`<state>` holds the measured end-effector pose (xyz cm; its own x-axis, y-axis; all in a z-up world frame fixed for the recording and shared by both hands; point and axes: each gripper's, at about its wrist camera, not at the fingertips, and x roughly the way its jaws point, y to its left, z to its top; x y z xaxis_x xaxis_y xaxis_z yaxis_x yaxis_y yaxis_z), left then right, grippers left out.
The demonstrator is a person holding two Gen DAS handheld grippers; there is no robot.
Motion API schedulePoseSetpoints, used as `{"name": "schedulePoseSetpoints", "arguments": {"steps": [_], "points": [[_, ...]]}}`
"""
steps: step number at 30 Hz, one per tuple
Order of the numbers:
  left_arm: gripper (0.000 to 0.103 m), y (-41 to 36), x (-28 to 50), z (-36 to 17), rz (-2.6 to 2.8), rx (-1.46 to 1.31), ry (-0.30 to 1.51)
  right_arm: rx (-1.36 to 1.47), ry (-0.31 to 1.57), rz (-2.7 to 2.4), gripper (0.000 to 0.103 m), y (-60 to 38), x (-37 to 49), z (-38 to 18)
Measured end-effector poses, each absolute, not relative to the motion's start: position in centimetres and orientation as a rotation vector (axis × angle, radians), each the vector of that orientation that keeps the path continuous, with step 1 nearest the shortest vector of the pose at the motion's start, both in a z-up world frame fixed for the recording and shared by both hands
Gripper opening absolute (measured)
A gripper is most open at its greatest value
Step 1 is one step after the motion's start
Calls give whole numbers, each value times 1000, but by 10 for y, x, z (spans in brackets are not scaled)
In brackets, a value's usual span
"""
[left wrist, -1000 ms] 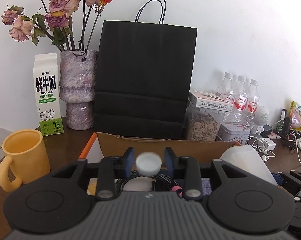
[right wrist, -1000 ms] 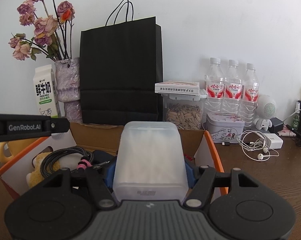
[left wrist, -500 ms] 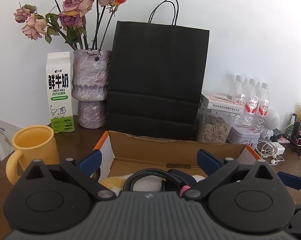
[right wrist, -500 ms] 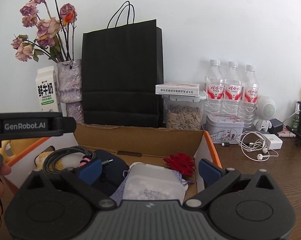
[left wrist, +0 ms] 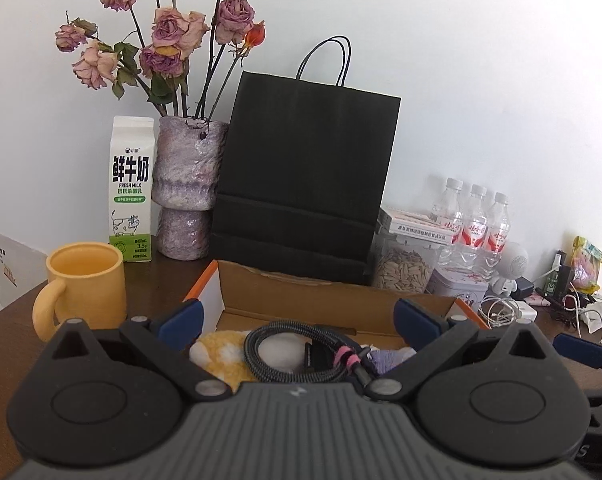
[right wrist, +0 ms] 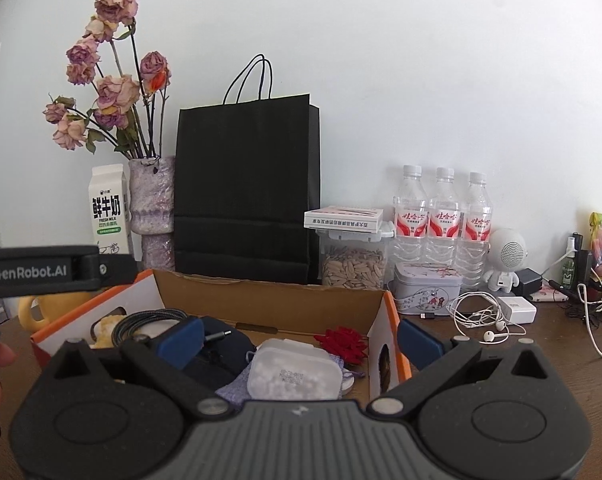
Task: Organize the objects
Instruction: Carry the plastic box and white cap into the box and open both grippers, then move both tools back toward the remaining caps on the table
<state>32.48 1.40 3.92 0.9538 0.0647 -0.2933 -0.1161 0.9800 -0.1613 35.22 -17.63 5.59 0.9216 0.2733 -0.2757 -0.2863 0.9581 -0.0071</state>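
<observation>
An open cardboard box (left wrist: 301, 292) with orange edges stands in front of both grippers. My left gripper (left wrist: 299, 320) is open over its near side, nothing between the blue pads. Below it lie a coiled braided cable (left wrist: 285, 332), a small white round thing (left wrist: 279, 352) and a yellow plush (left wrist: 221, 354). My right gripper (right wrist: 299, 342) is open too, above a translucent white container (right wrist: 293, 374) that rests on a lavender cloth (right wrist: 233, 390) in the box (right wrist: 269, 292). A red bow (right wrist: 345, 340) and a dark pouch (right wrist: 221, 344) lie beside it.
Behind the box stand a black paper bag (left wrist: 305, 184), a vase of dried roses (left wrist: 185, 184) and a milk carton (left wrist: 132, 188). A yellow mug (left wrist: 87, 284) sits left. Right are a seed jar (right wrist: 353, 268), water bottles (right wrist: 443, 216), a tin (right wrist: 425, 288), earphones (right wrist: 485, 316).
Both grippers opened and drew back from the box. The left let go of the small white round thing, the right of the translucent container, which now lies in the box.
</observation>
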Motion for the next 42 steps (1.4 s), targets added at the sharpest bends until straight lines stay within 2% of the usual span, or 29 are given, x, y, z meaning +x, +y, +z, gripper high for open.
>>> {"name": "schedulePoseSetpoints", "arguments": {"steps": [9, 20, 42], "points": [[103, 6, 278, 26, 88, -140, 289, -123, 340, 265, 103, -200, 308, 40], [103, -17, 251, -4, 25, -75, 425, -121, 448, 232, 103, -226, 275, 15], [103, -68, 262, -43, -24, 6, 670, -60, 595, 159, 103, -250, 285, -3]]}}
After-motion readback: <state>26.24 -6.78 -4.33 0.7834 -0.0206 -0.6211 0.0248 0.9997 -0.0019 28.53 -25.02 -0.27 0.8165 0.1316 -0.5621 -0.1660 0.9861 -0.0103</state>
